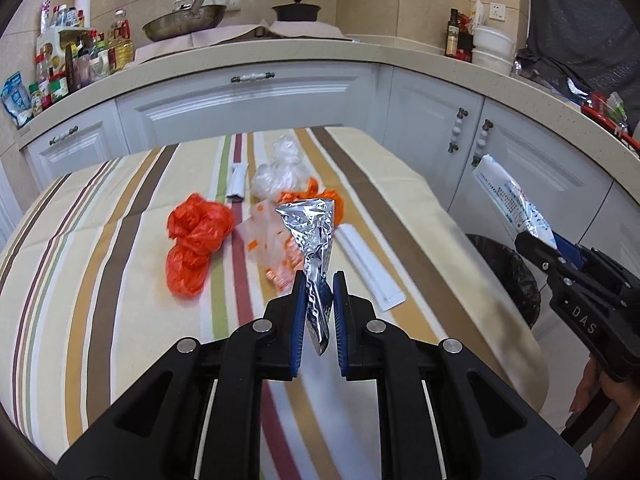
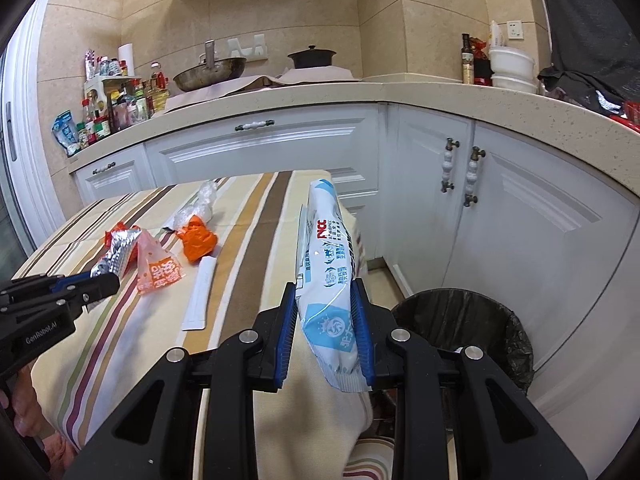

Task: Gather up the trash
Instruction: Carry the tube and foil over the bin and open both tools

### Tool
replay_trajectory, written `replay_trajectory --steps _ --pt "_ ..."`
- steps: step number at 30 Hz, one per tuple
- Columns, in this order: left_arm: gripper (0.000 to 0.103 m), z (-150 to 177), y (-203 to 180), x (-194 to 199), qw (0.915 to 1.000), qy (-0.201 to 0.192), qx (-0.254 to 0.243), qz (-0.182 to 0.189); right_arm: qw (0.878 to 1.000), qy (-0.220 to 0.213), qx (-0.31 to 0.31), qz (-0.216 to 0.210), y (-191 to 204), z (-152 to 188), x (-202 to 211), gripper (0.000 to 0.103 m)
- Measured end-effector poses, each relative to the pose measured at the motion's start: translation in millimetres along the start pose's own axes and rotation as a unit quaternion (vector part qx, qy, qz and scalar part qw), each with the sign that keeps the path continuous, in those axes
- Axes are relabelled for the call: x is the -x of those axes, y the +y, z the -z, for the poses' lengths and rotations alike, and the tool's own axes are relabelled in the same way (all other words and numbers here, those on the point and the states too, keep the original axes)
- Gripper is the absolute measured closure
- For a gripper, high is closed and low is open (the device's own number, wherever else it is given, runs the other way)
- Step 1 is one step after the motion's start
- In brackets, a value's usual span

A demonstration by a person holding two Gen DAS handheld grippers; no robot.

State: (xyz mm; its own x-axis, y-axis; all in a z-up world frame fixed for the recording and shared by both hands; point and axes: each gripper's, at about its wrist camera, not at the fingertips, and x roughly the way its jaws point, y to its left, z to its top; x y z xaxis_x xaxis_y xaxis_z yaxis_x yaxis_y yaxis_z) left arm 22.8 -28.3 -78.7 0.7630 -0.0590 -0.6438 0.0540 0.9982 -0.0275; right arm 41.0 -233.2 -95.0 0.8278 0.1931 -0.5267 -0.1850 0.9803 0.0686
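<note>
Item 1. Left gripper (image 1: 318, 300): its blue fingers (image 1: 298, 320) are standing nearly closed and are pinching the lower end of a crumpled silver foil wrapper (image 1: 314, 236), which is sticking up above the desk (image 1: 100, 280) clear of its striped cloth.

Item 2. Right gripper (image 2: 325, 320): its fingers (image 2: 362, 328) are closing narrowly on a white and blue printed packet (image 2: 324, 256), gripping it by its lower half. The packet is rising upright past the desk's right edge, with the bin (image 2: 472, 320) down to the right of it.

Item 3. Bin: round, lined with a black bag, standing on the floor between the desk and the white cabinets (image 2: 520, 220). Its contents are too dark to tell.

Item 4. Trash lying on the desk:
- an orange plastic bag (image 1: 196, 240), bunched up, toward the left;
- a clear bag with orange print (image 1: 272, 248), just behind the foil wrapper;
- a second orange bundle (image 1: 316, 198) touching a crumpled clear plastic bag (image 1: 276, 172) farther back;
- a long white sleeve (image 1: 370, 268) lying flat near the right edge;
- a small white and grey packet (image 1: 237, 184) at the far middle.

Item 5. Background: a kitchen counter (image 1: 280, 52) is carrying a wok (image 1: 184, 22), a black pot (image 1: 297, 10) and bottles (image 1: 76, 60).
</note>
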Motion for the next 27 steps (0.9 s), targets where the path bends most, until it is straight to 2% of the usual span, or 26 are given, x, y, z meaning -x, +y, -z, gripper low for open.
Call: replay_trajectory --steps 6,15,21,27 --pt "0.090 -15 -36 -5 0.9991 -0.018 -0.029 0.025 0.999 -0.009 -0.013 0.031 -20 0 9 0.075" --pt "0.090 -32 -110 -30 0.9949 -0.017 -0.073 0.067 0.994 -0.015 -0.041 0.102 -72 2 22 0.075" --pt "0.090 -40 -155 -49 0.9925 -0.016 -0.095 0.076 0.988 -0.012 -0.055 0.142 -107 5 20 0.075" --pt "0.090 -46 -188 -69 0.9911 -0.007 -0.110 0.075 0.986 -0.004 -0.066 0.150 -131 8 9 0.075"
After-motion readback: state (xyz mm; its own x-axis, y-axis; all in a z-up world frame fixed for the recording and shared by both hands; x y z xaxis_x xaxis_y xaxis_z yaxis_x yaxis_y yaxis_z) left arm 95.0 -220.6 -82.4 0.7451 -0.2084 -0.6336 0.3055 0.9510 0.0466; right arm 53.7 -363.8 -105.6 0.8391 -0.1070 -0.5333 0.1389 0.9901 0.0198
